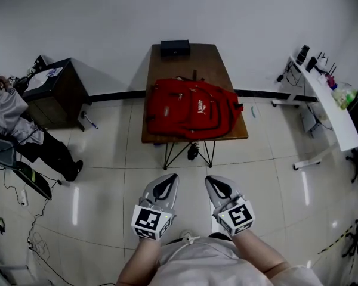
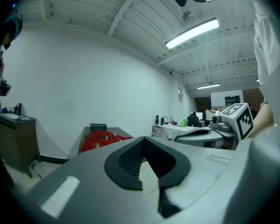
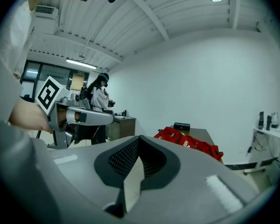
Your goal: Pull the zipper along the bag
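A red backpack (image 1: pixel 191 109) lies flat on a small brown table (image 1: pixel 188 61) against the far wall; its zipper pull is too small to make out. Both grippers hang close to my body, well short of the table and over the tiled floor. My left gripper (image 1: pixel 170 176) is shut with nothing in it, and my right gripper (image 1: pixel 212 179) is shut and empty too. In the left gripper view the shut gripper (image 2: pixel 143 139) points at the distant backpack (image 2: pixel 100 140). From the right gripper view, the gripper (image 3: pixel 139 138) faces the backpack (image 3: pixel 189 141) likewise.
A black box (image 1: pixel 175 47) sits at the table's far end. A dark cabinet (image 1: pixel 56 91) and a person in dark clothes (image 1: pixel 24 142) are at the left. A white desk (image 1: pixel 328 103) with small items stands at the right.
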Demonstrator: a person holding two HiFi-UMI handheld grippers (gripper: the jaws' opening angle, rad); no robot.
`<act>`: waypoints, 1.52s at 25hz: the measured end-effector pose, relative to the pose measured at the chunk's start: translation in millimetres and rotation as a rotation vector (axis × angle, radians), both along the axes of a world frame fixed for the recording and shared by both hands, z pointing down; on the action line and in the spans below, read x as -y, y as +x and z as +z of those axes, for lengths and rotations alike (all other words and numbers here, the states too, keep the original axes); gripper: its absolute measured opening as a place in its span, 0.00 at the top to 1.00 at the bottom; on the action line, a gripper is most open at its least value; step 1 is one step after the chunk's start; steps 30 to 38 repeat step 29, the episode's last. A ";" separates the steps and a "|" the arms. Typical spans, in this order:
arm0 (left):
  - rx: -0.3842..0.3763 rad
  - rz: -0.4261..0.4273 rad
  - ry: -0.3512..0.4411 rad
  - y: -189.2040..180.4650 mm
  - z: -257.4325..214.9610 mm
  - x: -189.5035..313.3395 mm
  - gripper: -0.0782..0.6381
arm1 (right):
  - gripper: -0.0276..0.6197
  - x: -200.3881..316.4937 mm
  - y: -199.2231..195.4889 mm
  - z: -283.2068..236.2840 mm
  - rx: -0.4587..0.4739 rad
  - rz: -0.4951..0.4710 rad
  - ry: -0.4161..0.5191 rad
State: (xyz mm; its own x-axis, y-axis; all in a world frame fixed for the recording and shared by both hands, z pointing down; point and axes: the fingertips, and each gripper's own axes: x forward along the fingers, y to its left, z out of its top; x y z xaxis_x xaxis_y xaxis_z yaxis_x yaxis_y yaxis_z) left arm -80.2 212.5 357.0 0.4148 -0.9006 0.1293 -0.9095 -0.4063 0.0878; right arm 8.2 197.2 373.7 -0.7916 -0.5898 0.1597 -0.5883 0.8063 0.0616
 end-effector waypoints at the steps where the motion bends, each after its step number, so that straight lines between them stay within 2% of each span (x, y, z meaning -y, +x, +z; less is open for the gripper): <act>1: 0.000 0.001 0.002 1.8 -0.2 -0.3 0.88 | 0.95 -2.0 1.5 0.0 0.000 -0.001 0.002; 17: 0.012 0.007 -0.019 19.3 7.2 -11.9 0.88 | 0.95 -9.3 23.0 -1.9 0.012 0.028 -0.022; 23: -0.010 0.004 -0.023 18.6 5.5 -14.1 0.88 | 0.95 -14.9 21.8 -2.1 0.005 0.012 -0.002; 38: -0.007 0.006 -0.011 24.3 1.9 -16.4 0.88 | 0.95 -14.6 25.8 -7.4 0.011 0.023 0.005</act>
